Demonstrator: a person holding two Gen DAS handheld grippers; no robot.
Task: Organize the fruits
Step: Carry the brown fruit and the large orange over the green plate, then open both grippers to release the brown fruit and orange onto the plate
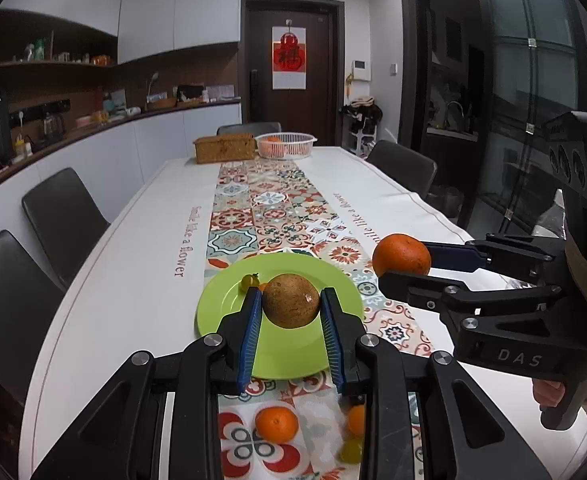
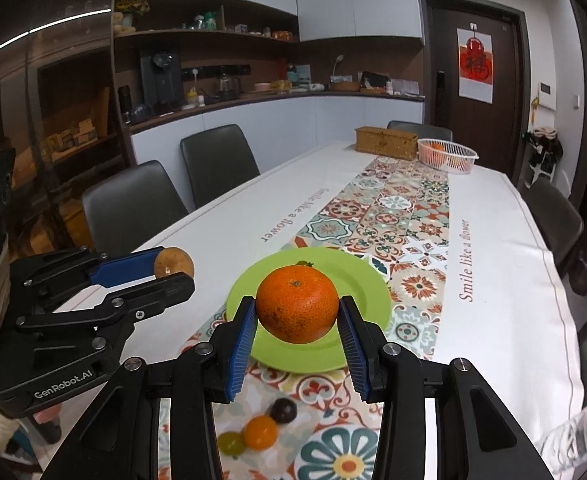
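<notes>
A home kitchen-diner. Beyond the claw stretches a dining table (image 1: 141, 240) with chairs (image 1: 63, 212). Cabinets (image 2: 277, 120) and cluttered shelves (image 2: 209, 32) stand left.

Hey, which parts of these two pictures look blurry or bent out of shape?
Left wrist view: brown fruit in the left gripper sharp, small fruits below it soft, fisheye bowing the table edge. Right wrist view: held orange crisp, bottom-right corner smeared.

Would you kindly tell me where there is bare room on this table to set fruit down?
Free: the green plate is mostly bare, with only small fruit at its far rim, and the white cloth on both sides of the patterned runner. Crowded: the near runner, with loose small fruits.
</notes>
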